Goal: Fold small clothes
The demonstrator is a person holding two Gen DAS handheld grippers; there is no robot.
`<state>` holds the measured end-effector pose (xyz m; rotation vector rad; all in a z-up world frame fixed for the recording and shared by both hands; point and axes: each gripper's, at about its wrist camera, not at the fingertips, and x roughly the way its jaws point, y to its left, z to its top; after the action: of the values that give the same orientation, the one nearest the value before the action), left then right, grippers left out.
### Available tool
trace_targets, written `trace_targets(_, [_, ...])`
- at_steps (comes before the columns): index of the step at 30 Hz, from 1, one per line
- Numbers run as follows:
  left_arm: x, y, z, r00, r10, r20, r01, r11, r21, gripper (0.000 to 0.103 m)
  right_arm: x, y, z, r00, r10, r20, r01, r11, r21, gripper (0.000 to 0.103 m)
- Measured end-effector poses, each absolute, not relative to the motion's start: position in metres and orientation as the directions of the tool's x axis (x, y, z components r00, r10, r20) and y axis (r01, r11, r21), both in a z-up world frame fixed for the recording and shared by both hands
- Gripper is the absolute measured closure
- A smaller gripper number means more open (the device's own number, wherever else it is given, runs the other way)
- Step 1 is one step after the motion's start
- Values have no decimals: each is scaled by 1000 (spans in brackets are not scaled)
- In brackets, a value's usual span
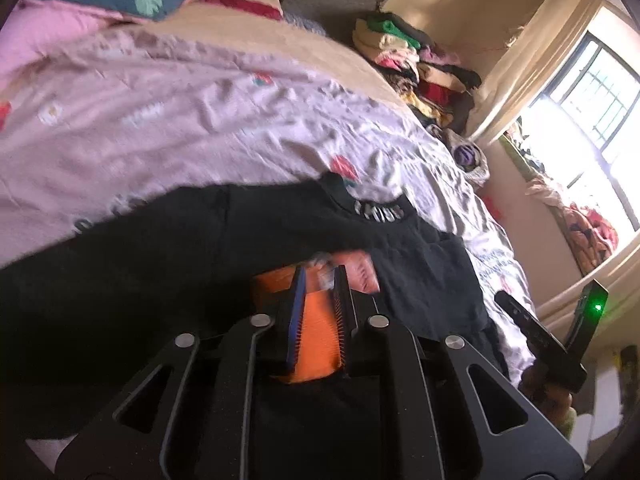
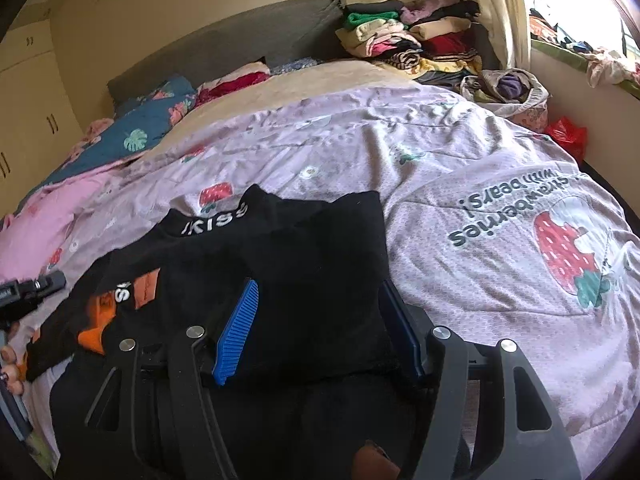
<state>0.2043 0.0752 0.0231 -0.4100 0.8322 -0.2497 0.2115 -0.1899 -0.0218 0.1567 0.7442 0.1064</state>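
Bed (image 2: 460, 152): covered by a wrinkled lilac quilted cover (image 2: 500, 280) with strawberry prints and the text "strawberries with bears!". Grey padded headboard (image 2: 240, 36) at the far end. Teal leaf-print pillow (image 2: 136, 136) beside it.

Pile of folded clothes (image 2: 408, 44) stacked in the far corner by the curtain, mixed colours, soft uneven layers.

Black top (image 2: 280, 264): lies on the cover at the near edge of the bed, matte knit, high collar with white lettering, orange panel (image 2: 146, 286) on one sleeve. One side is folded over the body, giving a squared, flat-edged flap.

Right claw (image 2: 320, 332): spread wide, straddling the folded black flap; blue ribbed pad (image 2: 236, 332) on one finger, fabric lying between the fingers, not pinched.

Left claw (image 1: 318, 316): nearly pressed together, pinching orange ribbed fabric (image 1: 316, 332) of the top's sleeve between its ridged pads. View is motion-blurred.
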Motion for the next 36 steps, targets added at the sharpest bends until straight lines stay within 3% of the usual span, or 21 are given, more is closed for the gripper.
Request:
trace_targets(6, [207,59,11,603,-374,-704,78,907,-415,96,218,-174,-35,688,158,-708,-85,987,138,42])
trace_targets(10, [206,46,-16,536,-338,-774,68,931,-359,73,226,-170,-51,629,119,-768,-77,993,91,42])
trace_targets(14, [205,51,-43,490,-311,-814,32,940,-339,71,233,-171,-66,574,105,-812,-75,994,75,42])
trace_targets(18, [201,52,-35,506,-288,-813,32,948,-316,64,231,-171,-62,582,157,-798,-97,988,123,29])
trace_targets(21, [196,53,-31,509,-298,-808,32,944,-328,59,228,-173,-54,602,180,-778,-101,984,149,26])
trace_targets(24, [191,52,-24,521,-303,-798,32,941,-337,47,224,-173,-43,632,205,-747,-113,978,173,16])
trace_targets(25, [191,51,-21,527,-303,-794,32,941,-338,38,222,-173,-41,640,212,-738,-118,977,178,12])
trace_targets(26, [191,50,-18,534,-297,-791,29,942,-334,30,220,-172,-38,648,221,-729,-123,975,186,10])
trace_targets(30, [189,54,-10,558,-281,-780,-4,940,-342,19,214,-164,-31,653,278,-704,-157,960,234,7])
trace_targets(33, [185,57,-7,574,-273,-772,-17,939,-344,16,208,-152,-24,675,265,-689,-183,964,191,6])
trace_targets(34, [182,59,-5,582,-264,-769,-27,939,-343,10,206,-149,-22,678,265,-685,-189,964,186,6])
trace_targets(36, [174,64,-2,599,-227,-767,-55,945,-323,10,203,-144,-19,684,279,-674,-202,960,192,5])
